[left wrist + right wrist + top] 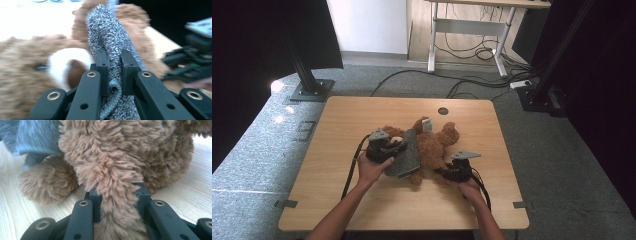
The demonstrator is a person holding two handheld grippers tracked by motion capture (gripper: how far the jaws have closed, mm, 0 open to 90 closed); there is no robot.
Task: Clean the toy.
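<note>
While the grey knitted garment [408, 156] is being gripped at its edge by the nearly closed left gripper [114, 65], the brown plush bear [434, 147] is being held by one furry limb between the pads of the part-closed right gripper [117, 195]. Bear is lying near the middle of the wooden table [337, 190], garment draped over its left flank. Dressing or undressing is judged as partly done: garment is neither fully on nor fully off. Fur: shaggy, soft; muzzle white.
</note>
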